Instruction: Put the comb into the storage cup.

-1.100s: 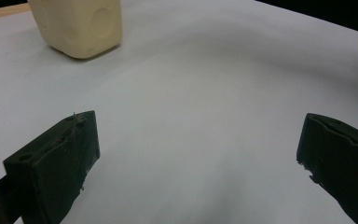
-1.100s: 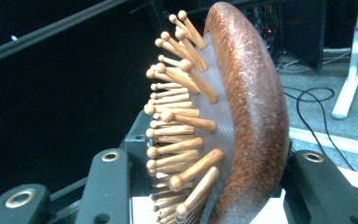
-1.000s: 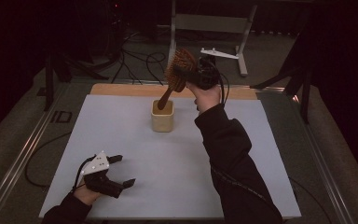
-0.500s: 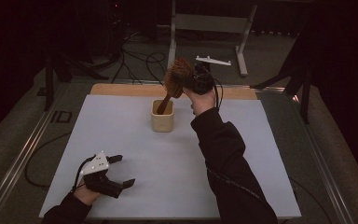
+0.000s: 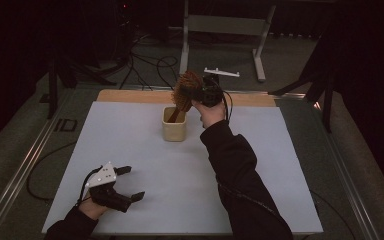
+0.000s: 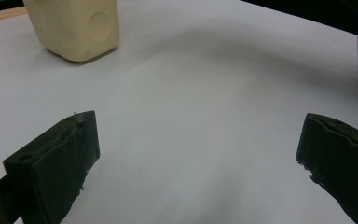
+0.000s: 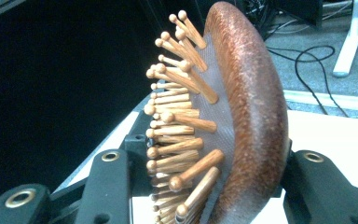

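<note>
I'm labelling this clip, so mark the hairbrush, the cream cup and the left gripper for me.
hairbrush [image 7: 256, 116], right gripper view, on the brown wooden back of its head.
cream cup [image 5: 174, 131], high view, on its front wall.
left gripper [image 5: 131, 183], high view, midway between its open fingertips.

We take this for a lab or recording studio rather than a home. The table [image 5: 300, 165] is covered with a plain white sheet over a wooden board [image 5: 130, 96] and edged by metal rails [image 5: 25, 165]. Black curtains [image 5: 365, 45] close off the dark surroundings. Loose cables [image 5: 145, 65] run across the grey carpeted floor [image 5: 290, 55], and the white metal legs of a stand [image 5: 220, 25] rise behind the table.
</note>
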Demonstrator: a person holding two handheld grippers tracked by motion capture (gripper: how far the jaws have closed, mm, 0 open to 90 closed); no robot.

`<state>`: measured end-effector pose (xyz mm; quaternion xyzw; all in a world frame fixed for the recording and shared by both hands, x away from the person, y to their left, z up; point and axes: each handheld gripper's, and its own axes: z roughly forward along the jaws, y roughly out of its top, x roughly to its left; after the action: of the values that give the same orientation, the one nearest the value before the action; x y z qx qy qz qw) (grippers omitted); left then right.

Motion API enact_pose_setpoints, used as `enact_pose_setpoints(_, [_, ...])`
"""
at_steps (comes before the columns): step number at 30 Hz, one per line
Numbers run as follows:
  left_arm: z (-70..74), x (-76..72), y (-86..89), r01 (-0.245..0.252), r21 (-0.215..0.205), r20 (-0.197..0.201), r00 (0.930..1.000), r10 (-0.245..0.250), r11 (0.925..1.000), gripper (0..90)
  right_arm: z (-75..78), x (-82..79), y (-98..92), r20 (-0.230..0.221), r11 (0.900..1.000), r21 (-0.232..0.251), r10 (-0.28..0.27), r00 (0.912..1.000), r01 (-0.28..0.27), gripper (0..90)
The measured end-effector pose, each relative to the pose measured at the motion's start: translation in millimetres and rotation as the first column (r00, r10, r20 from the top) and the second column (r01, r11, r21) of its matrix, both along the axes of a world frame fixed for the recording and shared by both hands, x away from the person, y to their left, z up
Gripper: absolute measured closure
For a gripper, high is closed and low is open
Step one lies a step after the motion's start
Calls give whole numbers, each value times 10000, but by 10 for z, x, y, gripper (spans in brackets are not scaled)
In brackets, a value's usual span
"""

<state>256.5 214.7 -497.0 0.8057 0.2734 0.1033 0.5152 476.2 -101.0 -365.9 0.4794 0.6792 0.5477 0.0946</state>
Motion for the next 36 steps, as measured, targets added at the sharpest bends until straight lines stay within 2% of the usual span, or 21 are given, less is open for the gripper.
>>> enact_pose_setpoints(15, [-12, 6, 0, 60, 22, -42, 10000, -60, 10000, 0, -236, 54, 24, -633, 9998, 202, 9, 9980, 3, 513])
enact_pose_setpoints(20, [-10, 6, 2, 67, -13, -55, 10000, -67, 10000, 0, -314, 72, 36, -854, 9999, 141, 27, 9963, -15, 507])
enact_pose_setpoints(30, [-19, 8, -4, 109, -17, -106, 9999, -110, 9999, 0, -341, 72, 13, -749, 9999, 159, 79, 9972, -68, 475])
enact_pose_setpoints(32, [-20, 8, -4, 115, -27, -109, 9999, -115, 9999, 0, -341, 72, 17, -679, 9999, 40, 149, 9976, -147, 443])
enact_pose_setpoints(35, [-22, 10, -2, 129, -35, -110, 9999, -129, 9999, 0, -342, 80, 8, -664, 9993, 146, 342, 9972, -333, 245])
enact_pose_setpoints(36, [-22, 10, -2, 129, -35, -110, 9999, -129, 9999, 0, -342, 80, 8, -664, 9993, 146, 342, 9972, -333, 245])
